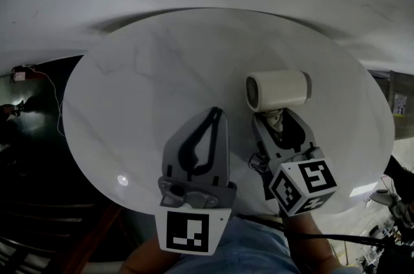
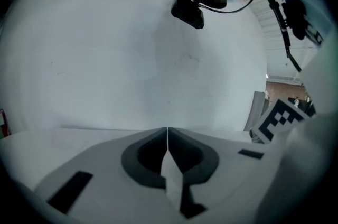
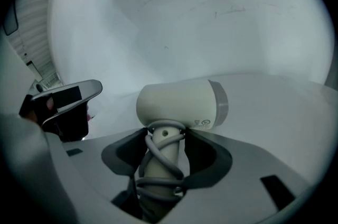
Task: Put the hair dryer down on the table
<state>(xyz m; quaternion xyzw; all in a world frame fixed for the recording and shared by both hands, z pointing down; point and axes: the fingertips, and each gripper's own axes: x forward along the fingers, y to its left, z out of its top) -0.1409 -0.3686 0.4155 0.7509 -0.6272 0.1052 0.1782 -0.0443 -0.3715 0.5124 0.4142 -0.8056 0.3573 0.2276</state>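
A cream hair dryer lies crosswise over the right half of the round white table, its barrel mouth to the left. Its handle, wound with grey cord, runs back between the jaws of my right gripper, which are closed against it just below the barrel. I cannot tell whether the barrel touches the tabletop. My left gripper hovers over the table's middle to the left of the dryer, shut with nothing in it; in the left gripper view its tips meet.
The table's curved front edge runs close to me, with dark floor and cables to the left. Clutter sits at the lower right. My knees are under the near edge. The right gripper's marker cube is at the left gripper view's right.
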